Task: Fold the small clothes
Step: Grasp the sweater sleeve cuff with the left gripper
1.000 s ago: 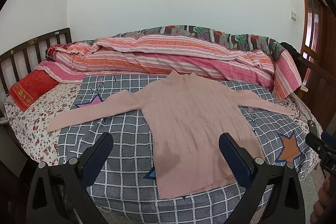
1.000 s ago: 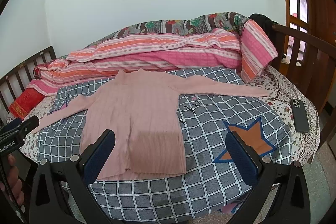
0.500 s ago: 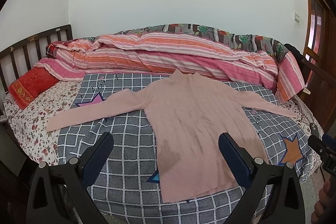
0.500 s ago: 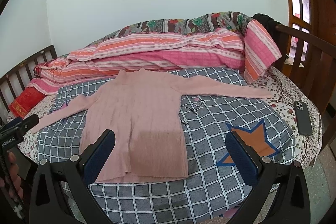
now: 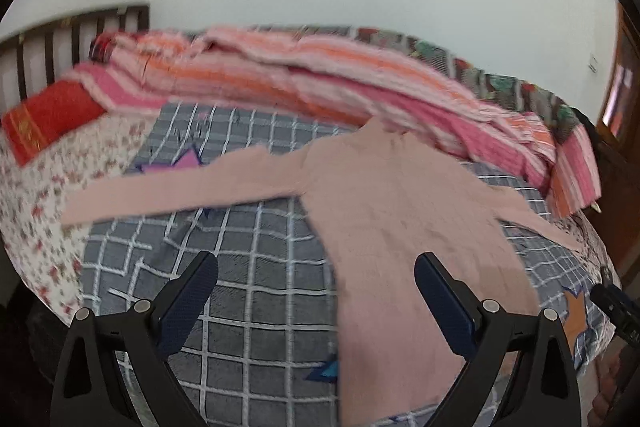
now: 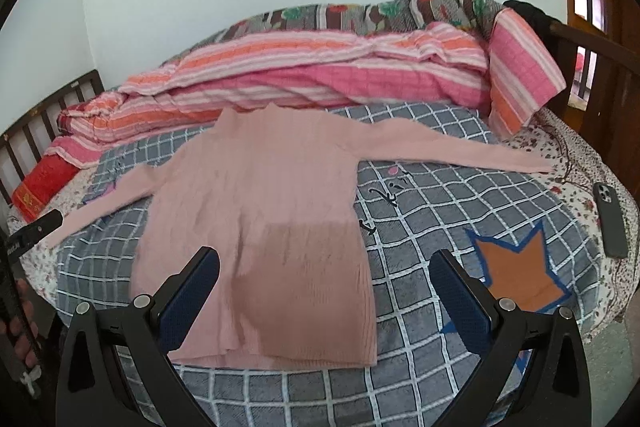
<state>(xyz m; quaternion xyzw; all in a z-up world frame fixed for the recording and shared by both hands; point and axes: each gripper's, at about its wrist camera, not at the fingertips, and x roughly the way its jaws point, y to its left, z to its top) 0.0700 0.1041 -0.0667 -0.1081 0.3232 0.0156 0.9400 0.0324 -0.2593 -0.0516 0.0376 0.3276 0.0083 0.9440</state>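
Pink sweater (image 6: 260,211) spread flat, two grippers agape

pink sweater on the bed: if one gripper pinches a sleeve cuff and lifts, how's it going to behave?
Probably floppy: the pink sweater lies flat and thin on the grid blanket, a ribbed knit, so the sleeve would drape and drag the body. Likely light. It may cling rather than slide, since the blanket looks fuzzy. Both grippers are open, off it.

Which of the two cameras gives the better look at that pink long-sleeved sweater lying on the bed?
The right wrist view: the pink ribbed long-sleeved sweater is sharp there, whole from collar to hem with both sleeves spread. The left wrist view shows the sweater blurred by motion, its hem partly hidden behind that gripper's finger.
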